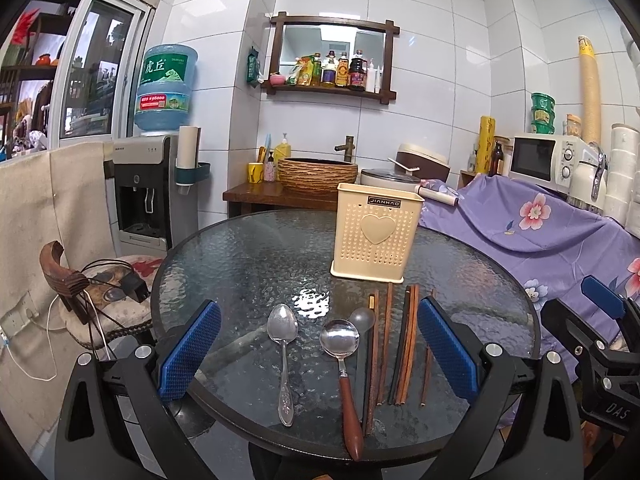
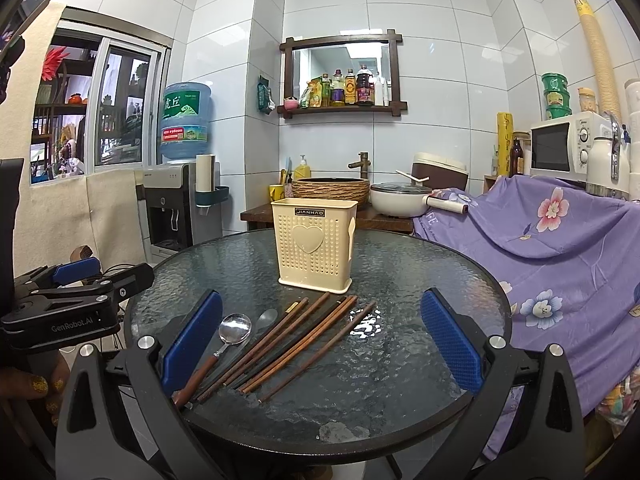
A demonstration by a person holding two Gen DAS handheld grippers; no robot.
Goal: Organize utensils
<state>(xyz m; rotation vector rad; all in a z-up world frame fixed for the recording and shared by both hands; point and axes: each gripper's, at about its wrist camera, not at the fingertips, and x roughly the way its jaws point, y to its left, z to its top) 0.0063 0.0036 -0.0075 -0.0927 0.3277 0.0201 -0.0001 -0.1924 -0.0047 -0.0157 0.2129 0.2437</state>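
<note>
My left hand-held gripper (image 1: 318,354) & right hand-held gripper (image 2: 320,344): both wide open, empty, above counter (image 2: 400,392); chopsticks (image 2: 296,340), spoons (image 1: 283,344) lie before cream caddy (image 1: 376,232).

On your bench (image 1: 224,264) the utensil holder (image 1: 378,232) stands upright toward the far side. Before it, nearer to you, the utensils lie in a row: the all-metal spoon (image 1: 283,344) farthest left, the wooden-handled spoon (image 1: 340,356) just to its right, then the chopsticks (image 1: 394,344) side by side. Behind the bench sits the basin (image 1: 317,172); the water dispenser (image 1: 146,196) stands far left, the microwave (image 1: 540,156) far right, the wall shelf (image 1: 332,58) above.
</note>
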